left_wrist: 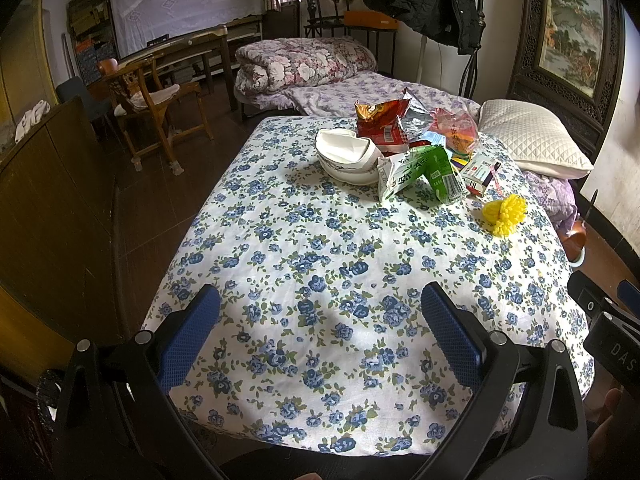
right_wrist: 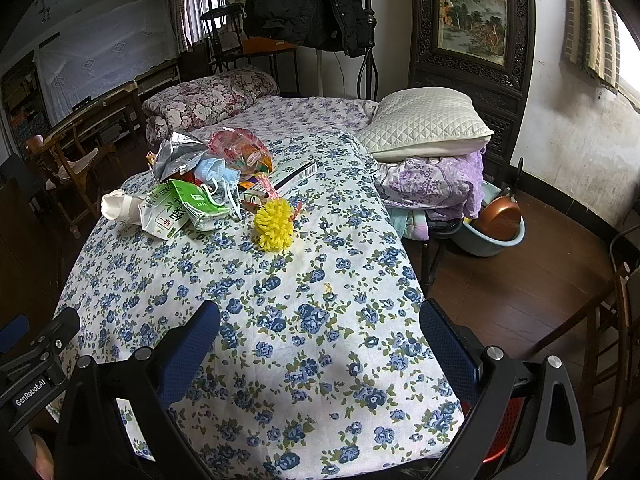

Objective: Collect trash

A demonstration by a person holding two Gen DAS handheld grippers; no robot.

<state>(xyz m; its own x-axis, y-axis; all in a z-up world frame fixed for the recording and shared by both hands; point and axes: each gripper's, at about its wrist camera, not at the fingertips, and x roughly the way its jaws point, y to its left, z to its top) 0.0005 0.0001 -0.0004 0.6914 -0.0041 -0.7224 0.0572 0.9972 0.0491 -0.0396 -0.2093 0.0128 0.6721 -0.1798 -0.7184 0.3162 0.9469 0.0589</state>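
A heap of trash lies at the far end of a table under a blue-flowered cloth (left_wrist: 320, 264). In it are a green and white carton (left_wrist: 416, 174), a red snack bag (left_wrist: 380, 122), a pink wrapper (left_wrist: 458, 126), a small box (left_wrist: 480, 176) and a yellow pompom (left_wrist: 505, 214). The right wrist view shows the carton (right_wrist: 176, 208), a blue face mask (right_wrist: 218, 172), a silver bag (right_wrist: 178, 156) and the pompom (right_wrist: 275, 226). My left gripper (left_wrist: 320, 320) and right gripper (right_wrist: 320, 332) are open and empty over the near end of the cloth.
White bowls (left_wrist: 348, 156) stand beside the trash. A bed with a floral quilt (left_wrist: 304, 62) and a white pillow (right_wrist: 428, 124) lies behind the table. A wooden chair (left_wrist: 156, 100) stands to the left. A basin with a copper pan (right_wrist: 498, 224) sits on the floor to the right.
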